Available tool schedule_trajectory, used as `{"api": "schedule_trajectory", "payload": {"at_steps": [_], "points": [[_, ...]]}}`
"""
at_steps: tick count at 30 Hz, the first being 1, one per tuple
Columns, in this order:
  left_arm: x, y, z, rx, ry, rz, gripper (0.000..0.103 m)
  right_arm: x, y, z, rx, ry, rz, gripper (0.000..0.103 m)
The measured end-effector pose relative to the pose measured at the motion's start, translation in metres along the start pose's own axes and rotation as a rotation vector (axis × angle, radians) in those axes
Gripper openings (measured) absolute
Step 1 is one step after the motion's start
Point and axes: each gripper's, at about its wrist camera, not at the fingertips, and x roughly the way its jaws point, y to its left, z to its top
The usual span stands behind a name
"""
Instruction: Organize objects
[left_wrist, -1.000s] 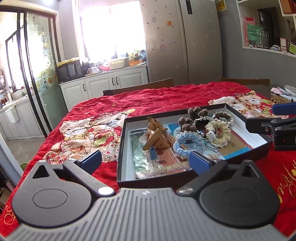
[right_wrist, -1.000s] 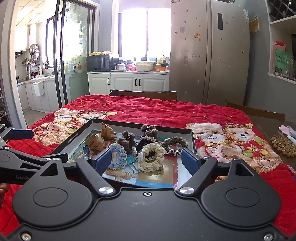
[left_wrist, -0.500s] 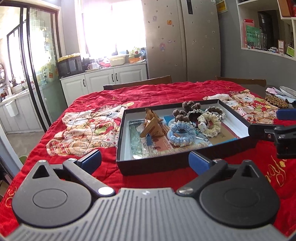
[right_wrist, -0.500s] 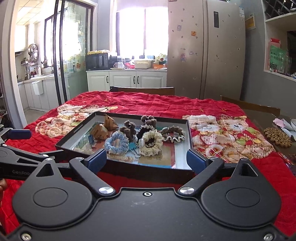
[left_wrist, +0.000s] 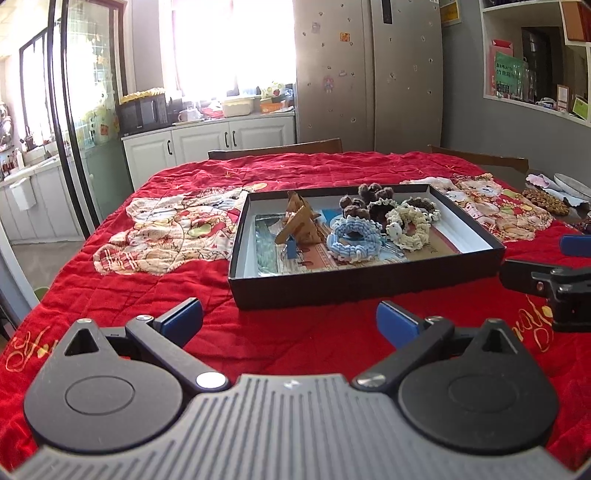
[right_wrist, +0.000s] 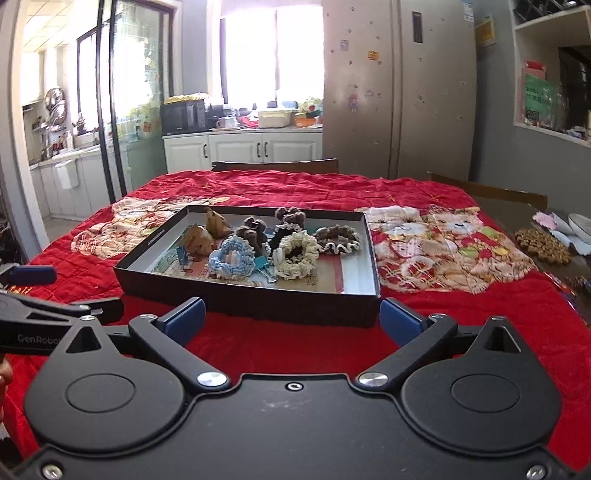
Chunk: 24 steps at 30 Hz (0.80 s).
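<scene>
A shallow black box (left_wrist: 362, 282) (right_wrist: 243, 299) sits on the red quilt. It holds a blue crochet scrunchie (left_wrist: 354, 238) (right_wrist: 232, 260), a cream scrunchie (left_wrist: 408, 225) (right_wrist: 295, 251), brown scrunchies (left_wrist: 373, 195) (right_wrist: 336, 236), wooden clips (left_wrist: 299, 225) (right_wrist: 207, 232) and blue binder clips (right_wrist: 264, 266). My left gripper (left_wrist: 290, 321) is open and empty, in front of the box. My right gripper (right_wrist: 291, 319) is open and empty, just short of the box's near wall. The right gripper's fingers (left_wrist: 546, 280) show at the right of the left wrist view.
The red quilt (left_wrist: 177, 273) covers the table. A brown beaded mat (right_wrist: 541, 243) and dishes (right_wrist: 580, 225) lie at the right edge. Chair backs (right_wrist: 275, 165) stand behind the table. A fridge (right_wrist: 399, 88) and kitchen cabinets (right_wrist: 243, 147) stand beyond.
Both grippers have drawn back from the box toward the near edge of the table. The box and its contents look farther away. Both stay open and empty.
</scene>
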Motion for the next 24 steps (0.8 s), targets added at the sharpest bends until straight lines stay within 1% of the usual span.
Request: {"api": "schedule_trajectory", "payload": {"at_steps": [4,12,19,24], "points": [[-0.001,-0.002,-0.005,-0.002,0.004,0.001,0.103,-0.001,-0.004,-0.003,0.029,0.008,-0.006,0.102],[0.001,-0.003,-0.012,-0.025,0.025,-0.012,0.103,0.004,-0.007,-0.013,0.055,0.053,-0.011,0.102],[-0.003,-0.009,-0.014,0.007,0.007,0.005,0.103,0.005,-0.004,-0.017,0.056,0.064,-0.007,0.102],[-0.004,-0.01,-0.015,0.011,-0.001,0.012,0.103,0.005,-0.002,-0.018,0.052,0.068,-0.006,0.102]]}}
